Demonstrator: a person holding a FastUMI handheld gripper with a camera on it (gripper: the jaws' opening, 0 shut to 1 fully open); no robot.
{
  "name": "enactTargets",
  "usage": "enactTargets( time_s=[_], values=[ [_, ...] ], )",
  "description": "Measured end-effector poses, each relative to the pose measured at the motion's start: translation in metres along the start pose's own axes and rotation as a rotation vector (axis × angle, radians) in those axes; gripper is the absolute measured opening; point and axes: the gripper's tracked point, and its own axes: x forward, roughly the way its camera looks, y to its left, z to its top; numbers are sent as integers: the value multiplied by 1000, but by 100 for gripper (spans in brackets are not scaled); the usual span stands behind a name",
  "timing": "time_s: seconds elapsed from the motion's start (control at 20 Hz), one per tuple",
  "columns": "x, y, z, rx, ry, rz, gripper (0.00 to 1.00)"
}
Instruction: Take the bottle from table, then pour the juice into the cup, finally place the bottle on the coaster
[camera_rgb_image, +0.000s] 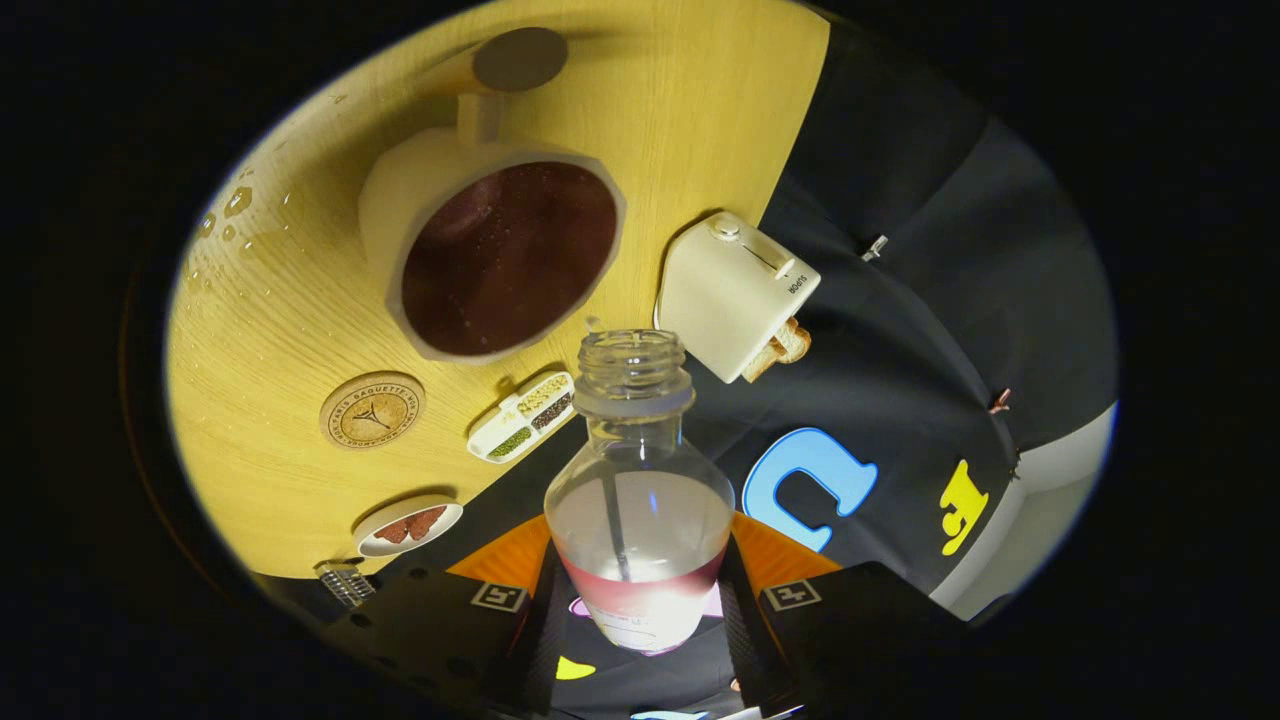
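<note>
My gripper is shut on a clear plastic bottle, both fingers pressing on its lower body. The bottle has no cap and holds a little reddish juice near its base. It is held in the air, its open mouth pointing toward the table. Beyond the mouth stands a cream cup with a handle, holding dark juice. A round cork coaster lies on the yellow wooden table, beside the cup and to the left of the bottle neck.
A white toaster with a slice of bread stands at the table edge right of the bottle mouth. A small white tray of seeds lies near the neck. A round butterfly dish and a grey disc also rest on the table. Droplets dot the wood.
</note>
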Motion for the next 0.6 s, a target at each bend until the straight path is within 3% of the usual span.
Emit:
enactTargets(
  time_s=[0.3,0.6],
  values=[
    [-10,3,3,47,-29,-20,70],
    [-19,-7,-20,335,17,-49,70]
  ],
)
